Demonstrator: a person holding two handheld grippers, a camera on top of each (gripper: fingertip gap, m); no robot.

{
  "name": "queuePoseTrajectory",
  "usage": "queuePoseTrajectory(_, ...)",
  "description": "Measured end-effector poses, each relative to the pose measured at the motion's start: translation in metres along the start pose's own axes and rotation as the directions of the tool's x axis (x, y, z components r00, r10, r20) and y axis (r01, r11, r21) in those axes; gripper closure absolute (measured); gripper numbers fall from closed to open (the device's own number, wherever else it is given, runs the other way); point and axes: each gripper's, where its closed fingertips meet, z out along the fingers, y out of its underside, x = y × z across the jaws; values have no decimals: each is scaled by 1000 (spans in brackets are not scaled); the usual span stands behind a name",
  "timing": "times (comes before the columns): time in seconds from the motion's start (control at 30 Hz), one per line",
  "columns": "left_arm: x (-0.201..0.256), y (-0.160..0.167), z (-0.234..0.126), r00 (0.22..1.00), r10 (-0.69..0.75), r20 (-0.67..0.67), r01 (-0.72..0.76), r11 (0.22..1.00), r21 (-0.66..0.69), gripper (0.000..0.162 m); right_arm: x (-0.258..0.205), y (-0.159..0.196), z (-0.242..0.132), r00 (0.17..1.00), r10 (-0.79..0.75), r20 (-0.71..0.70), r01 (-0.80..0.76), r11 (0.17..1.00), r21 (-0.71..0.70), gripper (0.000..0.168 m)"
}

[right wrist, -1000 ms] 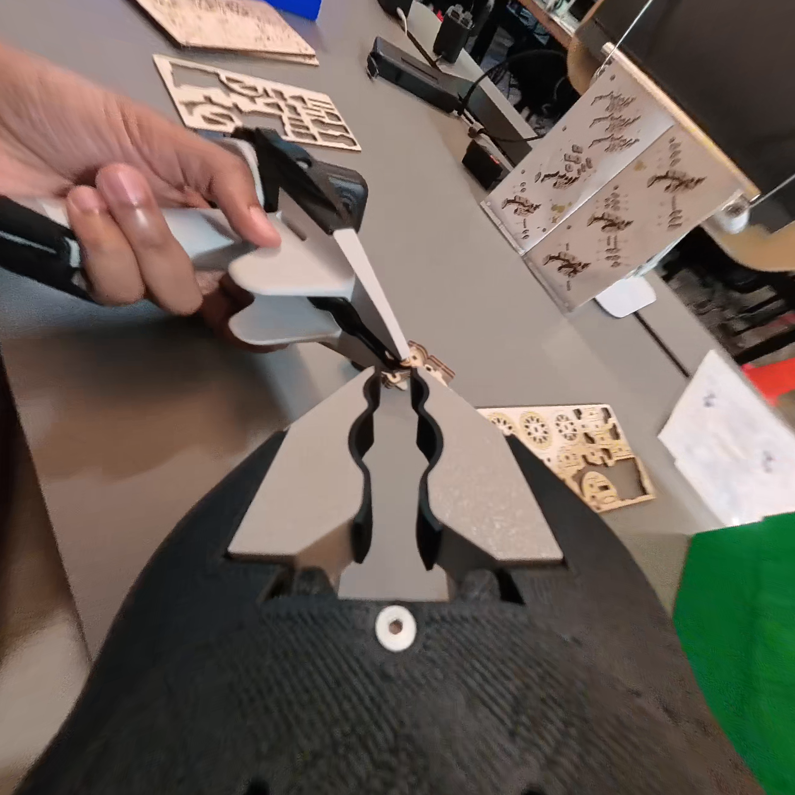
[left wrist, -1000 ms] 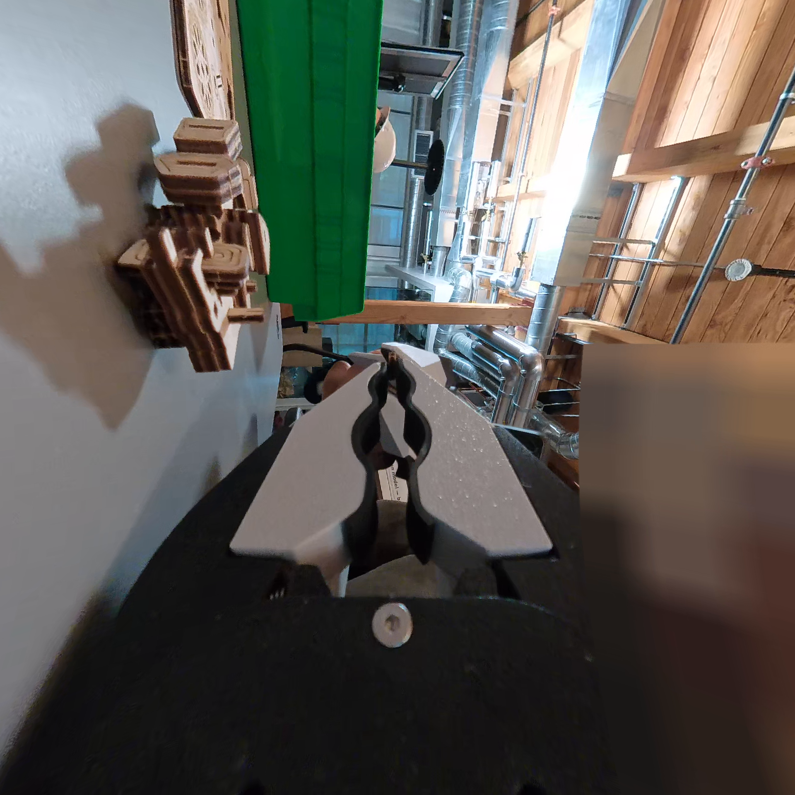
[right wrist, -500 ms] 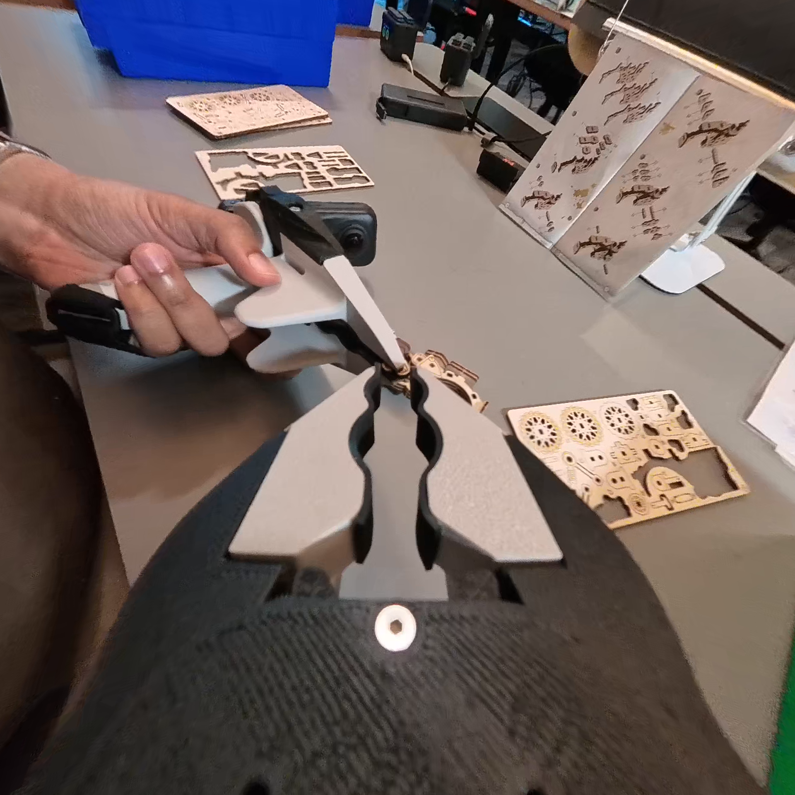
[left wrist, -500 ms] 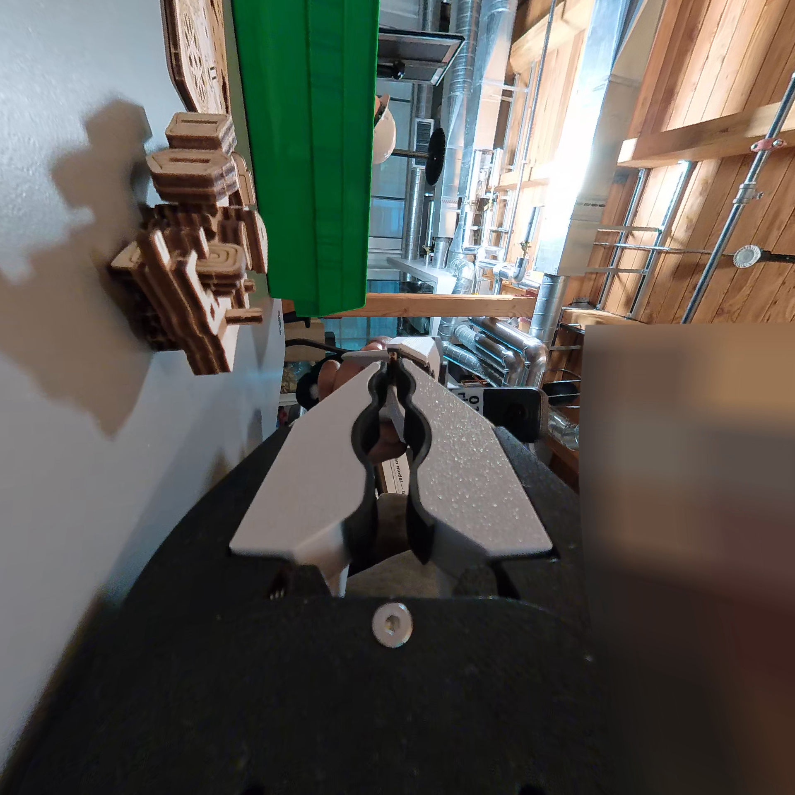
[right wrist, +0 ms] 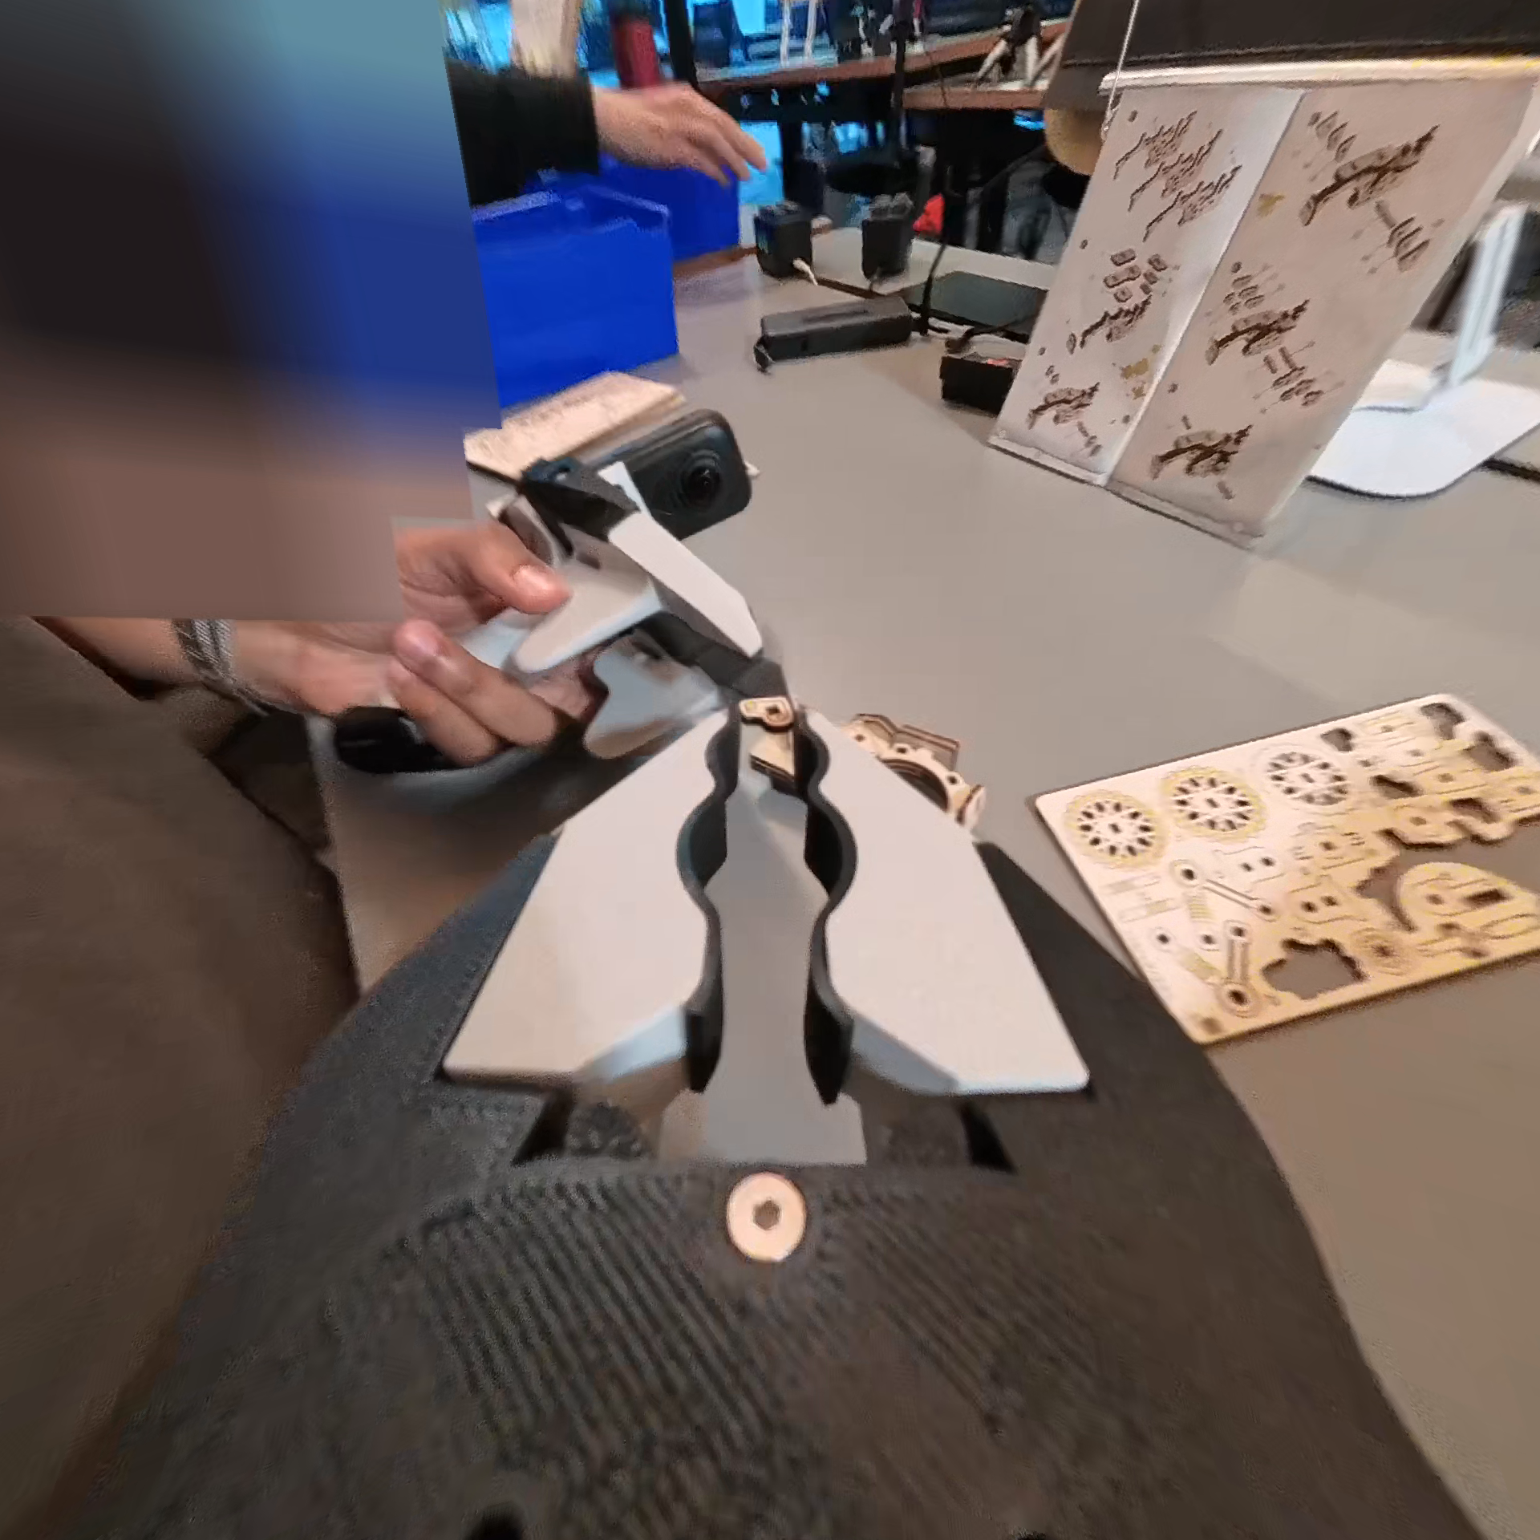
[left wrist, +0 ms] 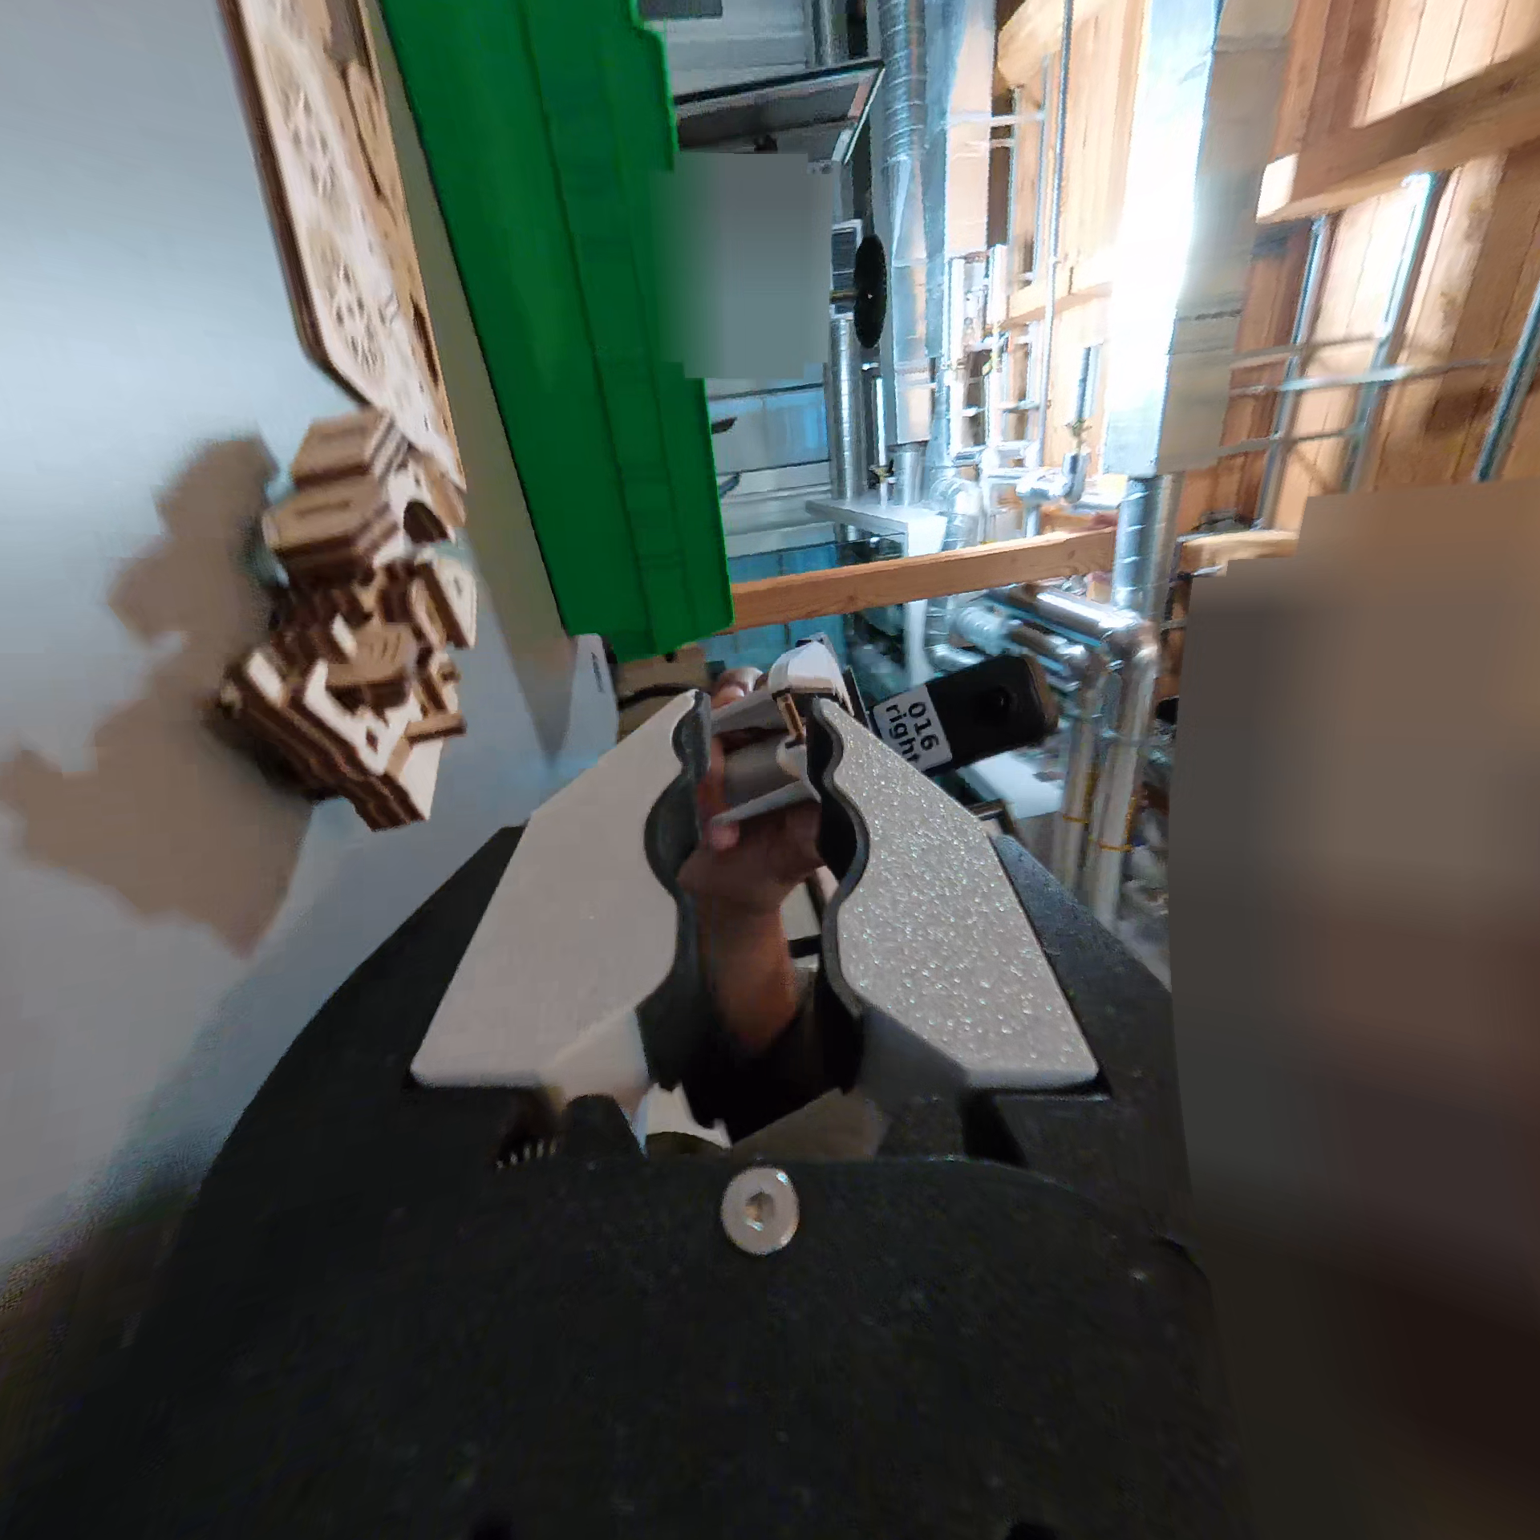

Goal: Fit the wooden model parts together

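My right gripper [right wrist: 768, 729] is shut on a small flat wooden part [right wrist: 765, 714] and holds it above the grey table [right wrist: 958, 600]. My left gripper [left wrist: 754, 712] is open with nothing between its jaws. Through its gap I see the right gripper's tips and the small part [left wrist: 790, 717]. In the right wrist view the left gripper [right wrist: 760, 660] is held in a hand, its tips just above and behind the part. The partly built wooden model [right wrist: 917, 762] lies on the table behind my right finger. It also shows in the left wrist view [left wrist: 350, 667].
A laser-cut wooden parts sheet [right wrist: 1333, 842] lies at the right. An instruction booklet [right wrist: 1250, 275] stands behind it. Blue bins [right wrist: 575, 283] and black devices [right wrist: 833, 325] are at the back. A green bin [left wrist: 567, 317] stands near the model. Another person's hand [right wrist: 667, 133] is far back.
My left gripper's jaws have opened and it has drawn back from the right gripper's tips. The right gripper still holds the small part and has tilted up.
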Motion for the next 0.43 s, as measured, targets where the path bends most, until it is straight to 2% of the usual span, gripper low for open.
queuePoseTrajectory(0.03, 1, -2, -1, 998, 66, 20, -66, 998, -5, 140, -1, -2, -1, 998, 53, 34, -54, 998, 21, 158)
queuePoseTrajectory(0.13, 8, 0, 2, 957, 285, 45, -282, 956, -77, 140, -10, -9, -3, 937, 275, 217, -294, 954, 60, 157)
queuePoseTrajectory(0.27, 26, 14, 6, 873, 487, -29, -485, 861, -151, 140, -22, -32, -16, 694, 508, 510, -624, 778, 74, 158)
queuePoseTrajectory(0.33, 33, 19, 7, 832, 552, -59, -554, 818, -155, 138, -22, -36, -20, 613, 548, 570, -694, 718, 56, 158)
queuePoseTrajectory(0.43, 37, 24, 8, 783, 617, -81, -621, 766, -165, 136, -31, -36, -18, 527, 585, 617, -738, 675, -10, 158)
